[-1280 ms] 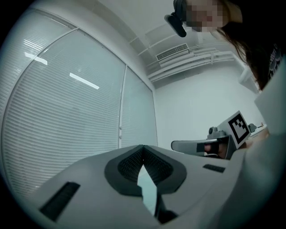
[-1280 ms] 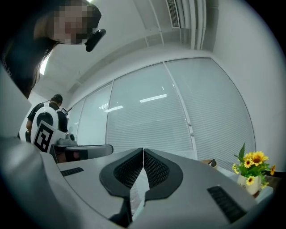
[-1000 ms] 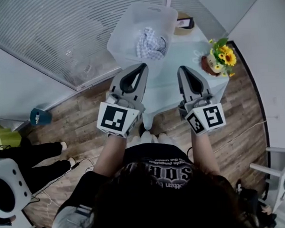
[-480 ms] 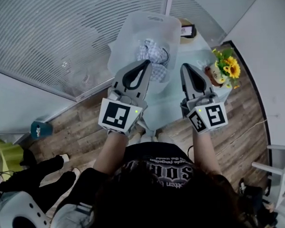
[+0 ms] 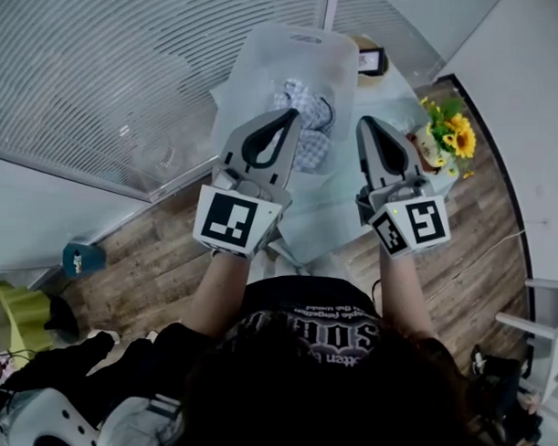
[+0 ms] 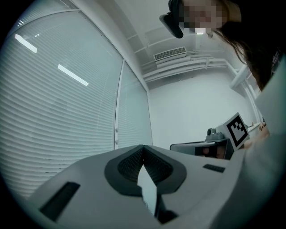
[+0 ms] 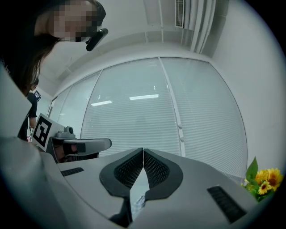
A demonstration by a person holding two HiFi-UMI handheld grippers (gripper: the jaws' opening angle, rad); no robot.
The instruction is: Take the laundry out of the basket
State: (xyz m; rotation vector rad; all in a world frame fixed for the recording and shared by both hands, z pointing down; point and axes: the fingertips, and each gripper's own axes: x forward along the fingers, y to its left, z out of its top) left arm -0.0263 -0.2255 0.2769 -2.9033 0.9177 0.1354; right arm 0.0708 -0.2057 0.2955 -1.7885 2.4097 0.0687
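A translucent white laundry basket (image 5: 255, 58) stands on a small pale table (image 5: 347, 206). Inside it lies a checked blue-and-white cloth (image 5: 305, 121). My left gripper (image 5: 289, 117) hovers above the basket's near side, jaws shut with nothing between them. My right gripper (image 5: 363, 123) hangs to the right of the basket, over the table, also shut and empty. In both gripper views the jaws (image 6: 143, 147) (image 7: 143, 151) point up at the blinds and ceiling, tips touching. Neither gripper touches the cloth.
A pot of yellow sunflowers (image 5: 448, 134) stands on the table's right end. A small dark device (image 5: 371, 61) lies behind the basket. A glass wall with blinds (image 5: 119, 77) runs along the left. Wooden floor (image 5: 161, 258) surrounds the table; a teal object (image 5: 79, 259) sits on it at left.
The head view has shifted so the basket and table sit closer and higher. Both grippers have moved forward towards the basket, still shut.
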